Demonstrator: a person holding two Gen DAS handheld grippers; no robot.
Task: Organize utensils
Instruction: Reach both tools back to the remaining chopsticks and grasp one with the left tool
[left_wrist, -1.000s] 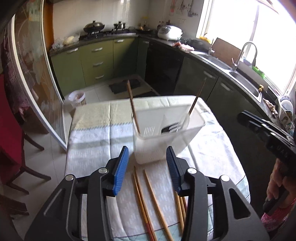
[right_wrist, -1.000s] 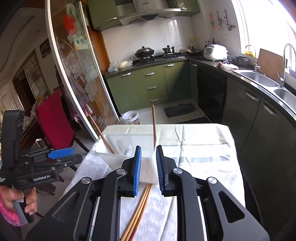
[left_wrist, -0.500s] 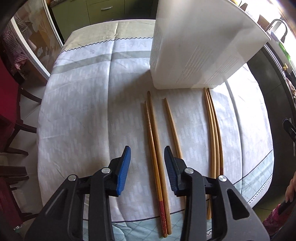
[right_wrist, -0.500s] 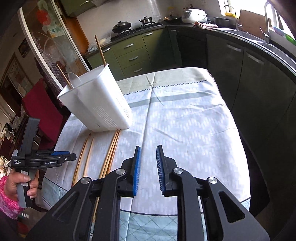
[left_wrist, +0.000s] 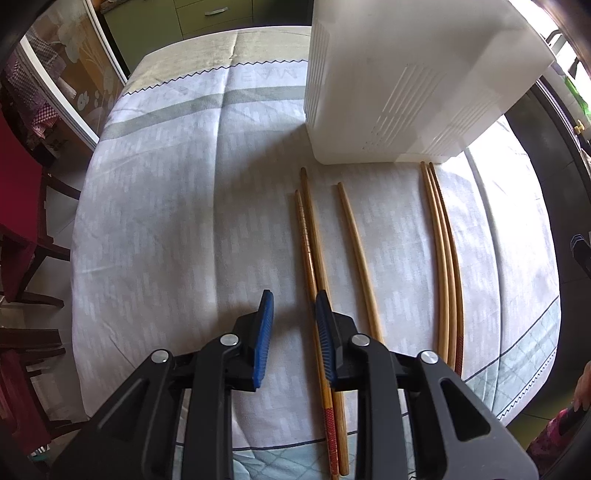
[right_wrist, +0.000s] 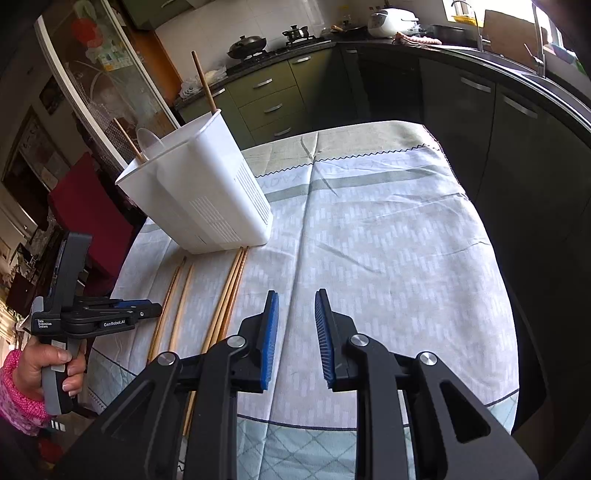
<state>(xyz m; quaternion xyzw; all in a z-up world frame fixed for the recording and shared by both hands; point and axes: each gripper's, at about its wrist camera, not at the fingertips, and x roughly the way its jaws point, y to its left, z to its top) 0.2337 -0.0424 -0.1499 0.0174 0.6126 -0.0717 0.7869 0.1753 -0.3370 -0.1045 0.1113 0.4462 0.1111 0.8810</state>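
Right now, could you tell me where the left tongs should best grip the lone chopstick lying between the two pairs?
Grip the lone chopstick mid-shaft from above, jaws straddling its width: it lies flat on the tablecloth, with bare cloth on both sides there.

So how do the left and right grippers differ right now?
The left gripper hangs over the chopsticks, one finger covering part of them; the right gripper hangs over bare tablecloth, chopsticks off to its left. Both are open and hold nothing.
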